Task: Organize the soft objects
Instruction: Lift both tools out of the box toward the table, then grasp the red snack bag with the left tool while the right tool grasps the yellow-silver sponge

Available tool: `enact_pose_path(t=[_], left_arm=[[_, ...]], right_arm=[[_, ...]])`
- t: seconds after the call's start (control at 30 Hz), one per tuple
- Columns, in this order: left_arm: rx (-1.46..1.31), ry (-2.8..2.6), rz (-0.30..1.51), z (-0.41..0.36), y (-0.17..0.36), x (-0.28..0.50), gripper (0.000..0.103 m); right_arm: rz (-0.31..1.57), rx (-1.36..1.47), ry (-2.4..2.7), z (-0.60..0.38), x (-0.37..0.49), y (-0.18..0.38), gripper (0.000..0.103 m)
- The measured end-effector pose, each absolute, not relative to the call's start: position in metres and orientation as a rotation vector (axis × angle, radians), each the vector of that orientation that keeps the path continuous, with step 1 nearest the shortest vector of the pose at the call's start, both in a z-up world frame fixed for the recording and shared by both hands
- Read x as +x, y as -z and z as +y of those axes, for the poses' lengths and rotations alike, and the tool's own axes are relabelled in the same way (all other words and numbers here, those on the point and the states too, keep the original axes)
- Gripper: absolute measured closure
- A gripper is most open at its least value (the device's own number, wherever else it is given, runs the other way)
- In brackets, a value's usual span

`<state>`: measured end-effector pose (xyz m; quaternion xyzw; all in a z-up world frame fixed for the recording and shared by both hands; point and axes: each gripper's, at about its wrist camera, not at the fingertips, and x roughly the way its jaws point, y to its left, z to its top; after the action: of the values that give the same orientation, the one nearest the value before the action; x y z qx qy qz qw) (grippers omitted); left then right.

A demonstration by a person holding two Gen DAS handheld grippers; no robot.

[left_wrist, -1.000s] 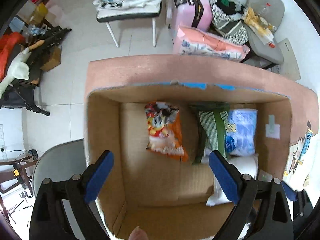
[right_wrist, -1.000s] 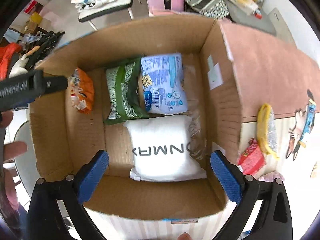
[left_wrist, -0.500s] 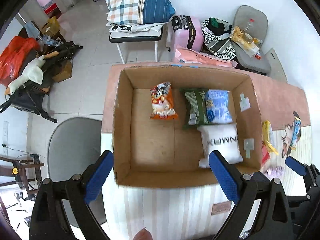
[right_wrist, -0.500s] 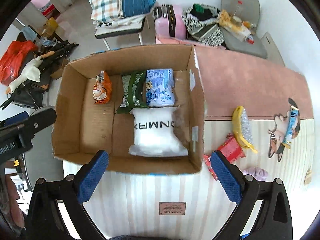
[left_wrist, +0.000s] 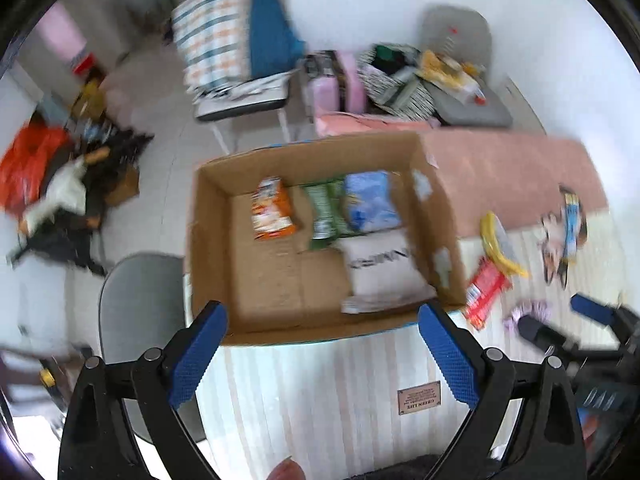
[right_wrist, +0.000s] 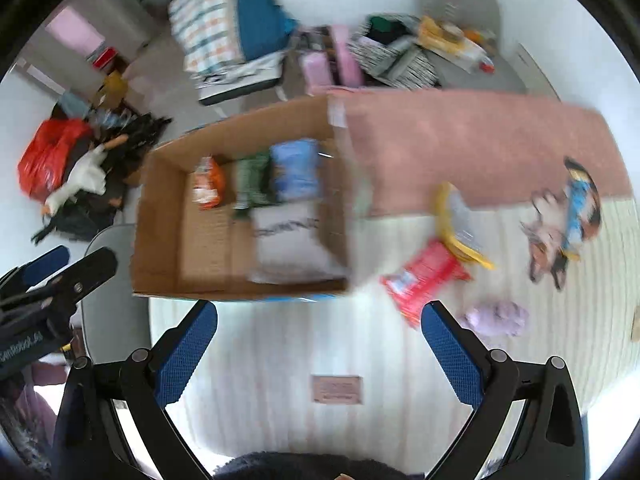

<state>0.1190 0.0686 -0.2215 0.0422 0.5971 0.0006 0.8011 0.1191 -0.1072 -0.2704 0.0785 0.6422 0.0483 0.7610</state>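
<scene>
Left wrist view: left hand-held gripper [left_wrist: 323, 354] gaped, empty.
Right hand-held gripper [right_wrist: 319, 352]: likewise spread, nothing held.
Brown cardboard box [left_wrist: 208, 248]: packets packed rightward, saving room.

Beyond the tabletop [left_wrist: 320, 392], a chair [left_wrist: 244, 100] carries a stack of plaid bedding [left_wrist: 216, 44]. A pink suitcase [left_wrist: 340, 84] stands beside it, and an orange bag [left_wrist: 28, 164] lies on the floor.

I see the cardboard box [left_wrist: 208, 240] open-topped, its left half bare floor | right half taken by orange bag [left_wrist: 272, 210], green bag [left_wrist: 326, 216], blue pack [left_wrist: 370, 202], white pack [left_wrist: 380, 268] | right of box: red packet [right_wrist: 424, 280], yellow item [right_wrist: 460, 228], purple cloth [right_wrist: 496, 318] crowd the mat | mat [right_wrist: 300, 344] before box bare.
</scene>
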Motion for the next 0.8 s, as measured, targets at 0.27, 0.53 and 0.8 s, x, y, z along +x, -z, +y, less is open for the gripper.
enact_pose_path(t=[0.27,0.53,0.8], left_arm=[[0.442,0.218,1.396,-0.096,0.301,0.150,0.005],[0.769,0.365,1.545,-0.210,0.403,0.170,0.010],[0.820,0.325,1.761,-0.223,0.486,0.189,0.016]], right_arm=[[1.508,0.263,0.098,-0.263,0.134,0.321,0.000],[1.560,0.317,0.149,-0.344,0.147,0.361,0.014],[1.602,0.375,0.073,-0.362,0.172,0.383,0.030]])
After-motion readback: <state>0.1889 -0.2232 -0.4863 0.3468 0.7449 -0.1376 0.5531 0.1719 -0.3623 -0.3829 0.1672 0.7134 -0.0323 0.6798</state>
